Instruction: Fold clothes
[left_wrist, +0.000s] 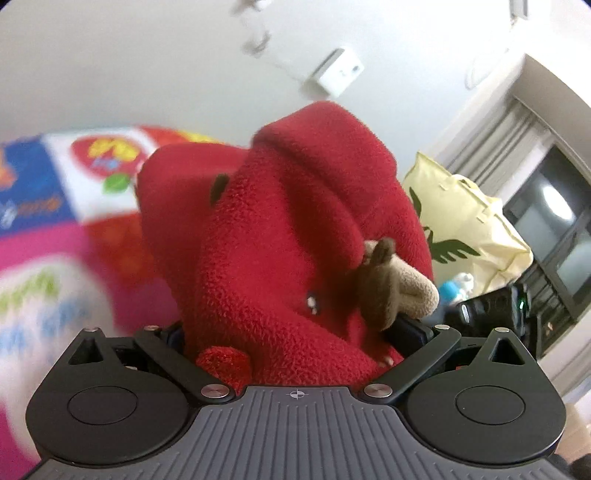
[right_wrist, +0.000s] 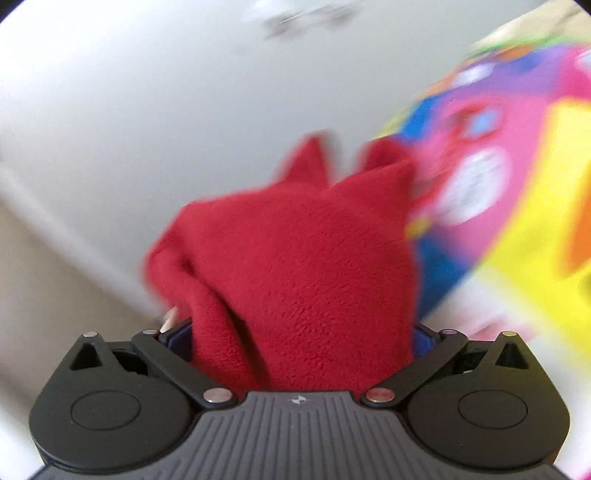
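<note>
White ceiling fills the top of both views, with a bright patterned cloth, pink, blue and yellow, blurred behind, so both my tools are tilted upward. My left gripper (left_wrist: 291, 343) is clenched on a bunch of the red fleece garment (left_wrist: 280, 229), and my right gripper (right_wrist: 303, 343) is clenched on another part of the same fleece (right_wrist: 295, 258); the garment hangs lifted between them, clear of any surface I can see. How far the folding has come I cannot judge from this. To do the lift well, I judge I should keep both grips firm, draw the two held parts apart until the cloth hangs flat, and keep them level so no side droops or twists. Only the left view shows the small brown plush trim (left_wrist: 399, 288) sewn on the fleece, the pale yellow bag (left_wrist: 469, 229) and the dark window; the right view shows the garment's two pointed tips.
</note>
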